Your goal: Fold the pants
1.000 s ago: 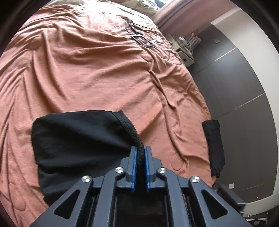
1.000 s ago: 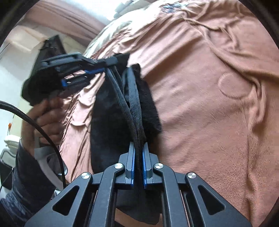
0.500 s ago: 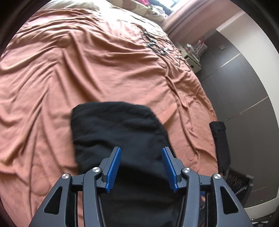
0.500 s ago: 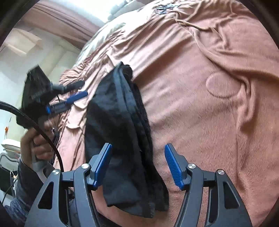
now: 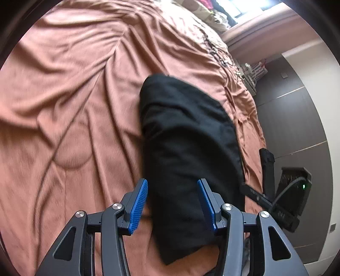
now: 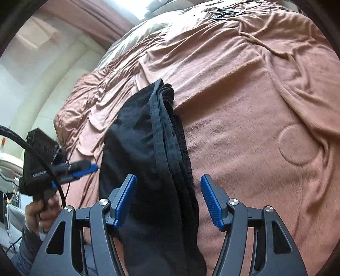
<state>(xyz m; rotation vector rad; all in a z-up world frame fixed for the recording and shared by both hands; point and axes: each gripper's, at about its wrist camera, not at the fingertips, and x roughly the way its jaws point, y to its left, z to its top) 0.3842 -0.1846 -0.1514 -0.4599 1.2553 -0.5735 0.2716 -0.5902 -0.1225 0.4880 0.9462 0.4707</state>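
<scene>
The black pants [image 5: 187,148] lie folded in a narrow stack on the salmon bedspread [image 5: 74,95]. In the right wrist view the pants [image 6: 148,159] show their stacked edges and a waistband seam running up the middle. My left gripper [image 5: 173,203] is open, its blue pads either side of the near end of the pants, holding nothing. My right gripper [image 6: 169,201] is open above the other end of the pants, empty. The left gripper also shows in the right wrist view [image 6: 85,169], held in a hand at the bed's left edge.
The bed's edge runs down the right in the left wrist view, with a dark wardrobe wall [image 5: 297,127] beyond. A black cloth [image 5: 267,167] hangs at that edge. A nightstand with small items [image 5: 252,72] stands far right. Pillows [image 5: 201,8] lie at the far end.
Both grippers were shut on the pants' edge a second ago. They opened and let go, and the pants dropped flat onto the bed. Both grippers have since drawn back a little.
</scene>
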